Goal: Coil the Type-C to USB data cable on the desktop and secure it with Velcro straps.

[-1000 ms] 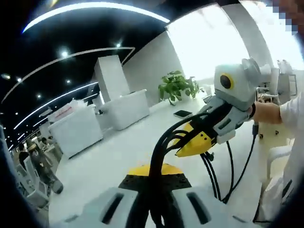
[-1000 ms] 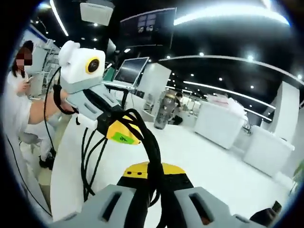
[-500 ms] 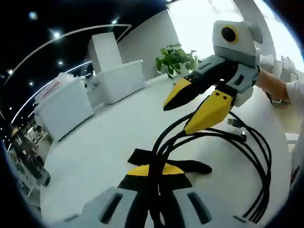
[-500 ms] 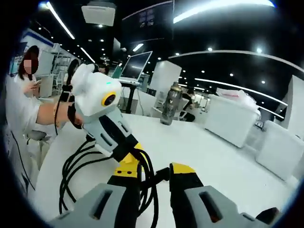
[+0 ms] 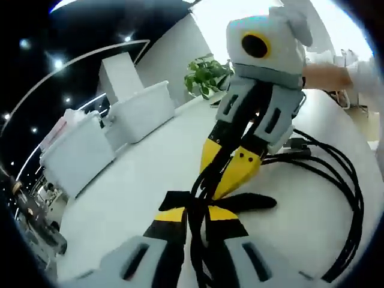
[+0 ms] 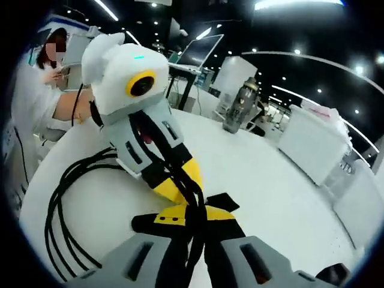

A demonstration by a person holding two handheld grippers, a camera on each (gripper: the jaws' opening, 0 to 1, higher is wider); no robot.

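You pinch the gathered cable (image 5: pixel 336 174) strands with both tools at one spot, just above the black strap (image 5: pixel 249 203) lying flat on the white surface (image 5: pixel 138 180). The left tool (image 5: pixel 195 219) and the right tool (image 6: pixel 195 216) each close on the bundle, apparently to keep the loops together over the strap for wrapping; the loops trail beside it.

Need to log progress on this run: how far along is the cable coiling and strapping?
Coiling looks done: the black cable lies in loops on the white desktop. In hand: both grippers pinch the bundle over the flat black Velcro strap. Left: wrapping and fastening the strap.
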